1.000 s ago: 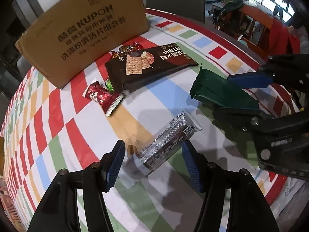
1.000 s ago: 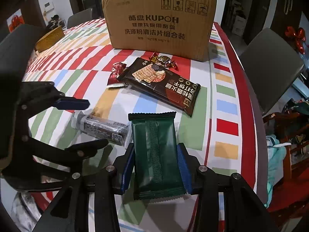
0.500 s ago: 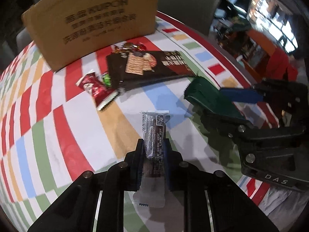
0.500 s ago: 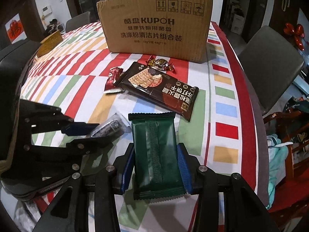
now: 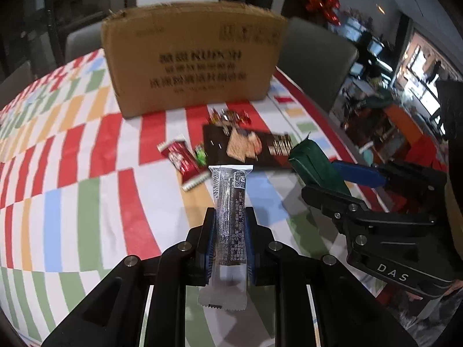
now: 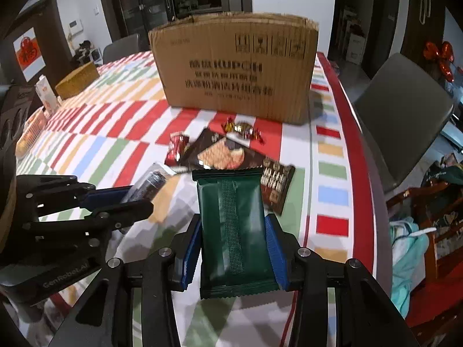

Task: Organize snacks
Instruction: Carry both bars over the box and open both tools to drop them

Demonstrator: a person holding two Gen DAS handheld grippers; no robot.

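Left wrist view: my left gripper (image 5: pixel 230 231) pinches the silver-black snack bar (image 5: pixel 230 202) by its narrow middle, lifted above the table (image 5: pixel 72 173); it could swivel or slip out. My right gripper (image 6: pixel 234 248) squeezes the green packet (image 6: pixel 234 225), whose slick film may slide. The cardboard box (image 6: pixel 231 66) stands toward the table's far edge; I cannot see its contents.

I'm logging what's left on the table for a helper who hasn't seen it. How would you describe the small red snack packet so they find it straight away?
Start at the cardboard box on the striped tablecloth. In front of it lies a long dark cracker pack; the red packet lies just off that pack's left end, beside a tiny green candy. It is the only red, white-edged wrapper there, and no claw holds it.
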